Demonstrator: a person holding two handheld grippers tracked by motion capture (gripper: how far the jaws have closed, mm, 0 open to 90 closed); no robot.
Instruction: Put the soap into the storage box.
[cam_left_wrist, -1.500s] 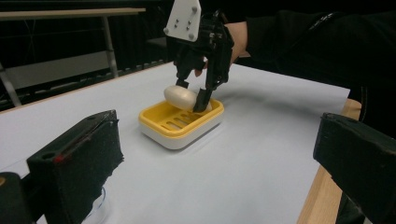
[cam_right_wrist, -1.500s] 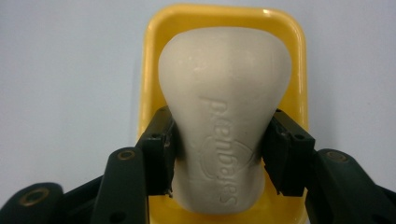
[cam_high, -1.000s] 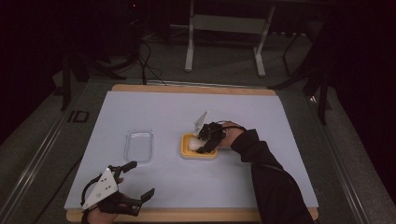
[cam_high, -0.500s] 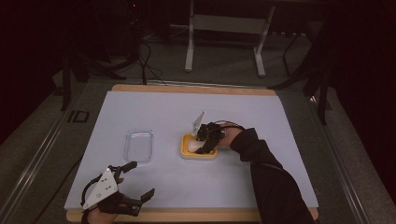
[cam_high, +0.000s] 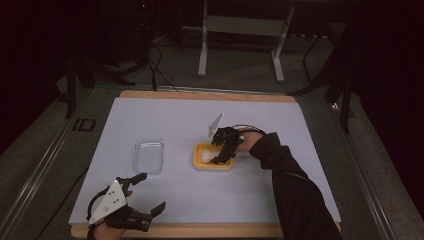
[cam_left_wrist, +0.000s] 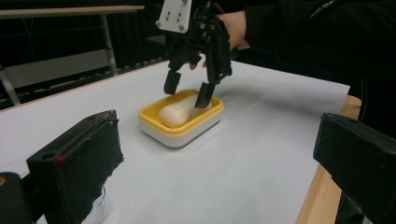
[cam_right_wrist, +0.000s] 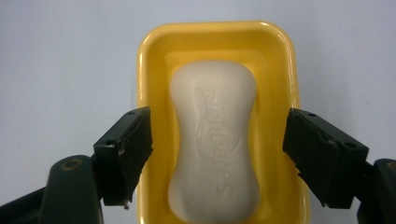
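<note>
My right gripper (cam_right_wrist: 217, 158) hangs over the yellow soap dish (cam_right_wrist: 154, 56), jaws spread wide to either side of the white bar of soap (cam_right_wrist: 215, 140) lying lengthwise in it, touching nothing. The bar looks hard, smooth and probably slick, light enough to lift. I'd close across its narrowed waist, where the curved sides should stop it squirting out. My left gripper (cam_high: 131, 207) rests unclenched and empty, well off from the dish, near the clear lid (cam_high: 149, 155).

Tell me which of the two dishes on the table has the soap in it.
The yellow dish, under the right hand-held gripper, holds the white soap bar. The clear dish to its left is empty and see-through.
</note>
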